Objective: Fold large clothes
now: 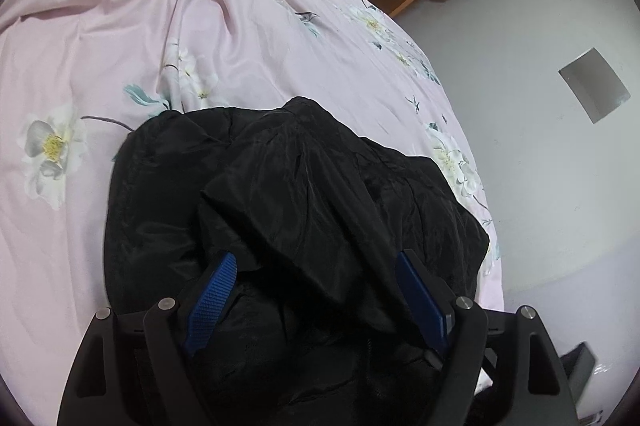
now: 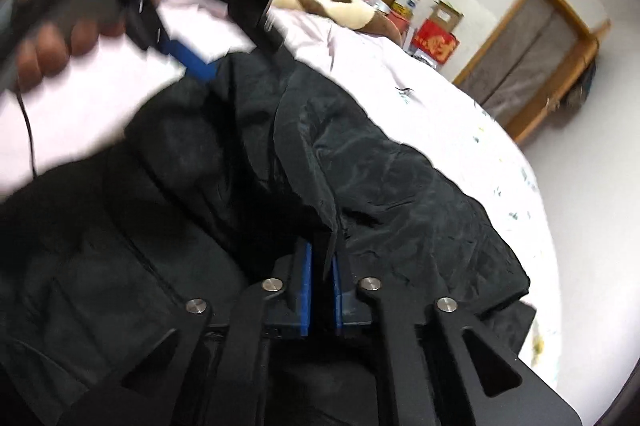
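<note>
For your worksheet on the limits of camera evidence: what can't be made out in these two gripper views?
- Left wrist view: the puffy black jacket runs off the bottom edge behind the left gripper, so its full shape is cut off.
- Right wrist view: motion blur smears the left gripper.
- Right wrist view: jacket folds cover the fingertips of the right gripper.
</note>
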The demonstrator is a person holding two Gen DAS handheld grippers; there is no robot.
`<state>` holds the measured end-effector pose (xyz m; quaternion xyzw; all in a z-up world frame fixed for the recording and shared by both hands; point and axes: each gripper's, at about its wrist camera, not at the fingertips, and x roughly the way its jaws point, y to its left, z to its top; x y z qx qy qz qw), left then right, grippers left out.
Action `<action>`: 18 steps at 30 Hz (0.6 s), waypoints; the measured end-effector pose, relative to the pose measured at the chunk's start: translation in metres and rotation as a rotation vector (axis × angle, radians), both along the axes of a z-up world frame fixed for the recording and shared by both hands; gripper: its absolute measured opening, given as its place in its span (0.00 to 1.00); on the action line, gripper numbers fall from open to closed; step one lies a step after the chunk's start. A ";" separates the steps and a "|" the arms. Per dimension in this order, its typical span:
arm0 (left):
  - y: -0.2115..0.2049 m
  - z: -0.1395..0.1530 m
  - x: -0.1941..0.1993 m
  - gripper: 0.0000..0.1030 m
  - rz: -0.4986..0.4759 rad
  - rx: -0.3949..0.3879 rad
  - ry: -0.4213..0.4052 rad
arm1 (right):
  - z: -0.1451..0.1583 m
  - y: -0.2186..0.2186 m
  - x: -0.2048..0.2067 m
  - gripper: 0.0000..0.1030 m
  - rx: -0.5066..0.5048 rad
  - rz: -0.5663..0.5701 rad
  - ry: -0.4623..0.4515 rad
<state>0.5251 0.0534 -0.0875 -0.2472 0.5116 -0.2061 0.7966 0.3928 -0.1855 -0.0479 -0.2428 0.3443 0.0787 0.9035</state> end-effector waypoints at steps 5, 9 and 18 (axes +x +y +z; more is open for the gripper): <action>-0.001 0.005 0.014 0.80 0.038 -0.084 -0.003 | 0.045 -0.017 0.004 0.06 0.237 -0.027 0.042; -0.003 0.006 0.040 0.81 0.100 -0.123 0.011 | 0.067 -0.023 -0.004 0.05 0.355 -0.024 0.024; 0.020 0.004 0.047 0.31 0.261 0.208 -0.044 | 0.053 -0.008 -0.015 0.05 0.380 0.014 0.075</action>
